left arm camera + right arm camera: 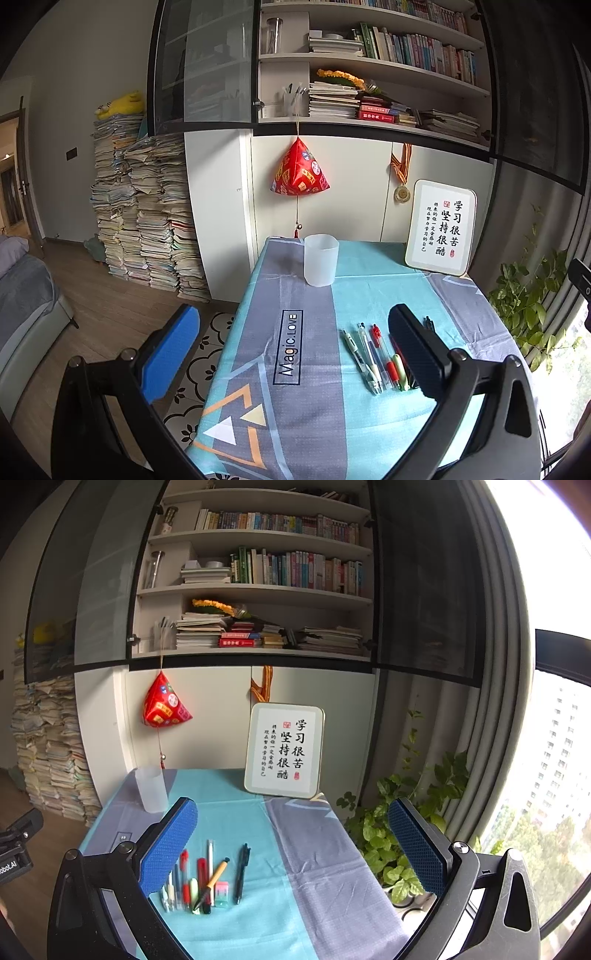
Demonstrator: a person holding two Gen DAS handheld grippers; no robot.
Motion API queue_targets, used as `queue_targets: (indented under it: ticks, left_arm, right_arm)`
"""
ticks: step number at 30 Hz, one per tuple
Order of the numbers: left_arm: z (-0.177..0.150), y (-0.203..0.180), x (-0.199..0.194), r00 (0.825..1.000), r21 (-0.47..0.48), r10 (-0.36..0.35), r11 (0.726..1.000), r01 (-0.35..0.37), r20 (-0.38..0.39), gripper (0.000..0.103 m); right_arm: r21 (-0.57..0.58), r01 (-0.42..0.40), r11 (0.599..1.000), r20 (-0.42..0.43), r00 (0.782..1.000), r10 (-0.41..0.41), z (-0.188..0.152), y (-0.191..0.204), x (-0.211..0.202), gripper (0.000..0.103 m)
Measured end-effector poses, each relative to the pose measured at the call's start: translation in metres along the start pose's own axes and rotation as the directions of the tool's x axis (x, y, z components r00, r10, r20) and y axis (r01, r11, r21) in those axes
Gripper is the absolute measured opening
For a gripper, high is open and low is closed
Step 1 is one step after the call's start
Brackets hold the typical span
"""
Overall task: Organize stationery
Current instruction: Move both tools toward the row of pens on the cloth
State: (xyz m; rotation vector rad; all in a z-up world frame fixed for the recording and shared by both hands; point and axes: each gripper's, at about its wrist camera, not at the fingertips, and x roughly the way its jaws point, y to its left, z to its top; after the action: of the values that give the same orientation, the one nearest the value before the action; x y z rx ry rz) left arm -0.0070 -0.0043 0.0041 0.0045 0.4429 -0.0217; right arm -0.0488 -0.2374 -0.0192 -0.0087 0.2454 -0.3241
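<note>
A frosted plastic cup (321, 260) stands upright near the far left of the table; it also shows in the right wrist view (150, 789). Several pens (376, 356) lie side by side on the cloth; in the right wrist view the pens (201, 880) lie with an orange pencil (213, 881), a black pen (242, 873) and a pink-green eraser (222, 894). My left gripper (295, 350) is open and empty above the table, its right finger hiding some pens. My right gripper (291, 845) is open and empty above the pens.
A framed calligraphy board (441, 227) leans at the table's back right. A red pyramid ornament (300, 171) hangs from the bookshelf. Tall paper stacks (144, 214) stand on the floor at left. A leafy plant (399, 834) sits beyond the table's right edge.
</note>
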Motion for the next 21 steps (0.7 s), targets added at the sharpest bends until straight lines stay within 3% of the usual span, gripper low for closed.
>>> queue_targets:
  ticks: [21]
  left_arm:
    - [-0.0008, -0.0022, -0.0035, 1.000, -0.001, -0.006, 1.000, 0.006, 0.010, 0.102]
  right_arm:
    - [0.005, -0.003, 1.000, 0.005, 1.000, 0.003, 0.0009, -0.0033, -0.0031, 0.103]
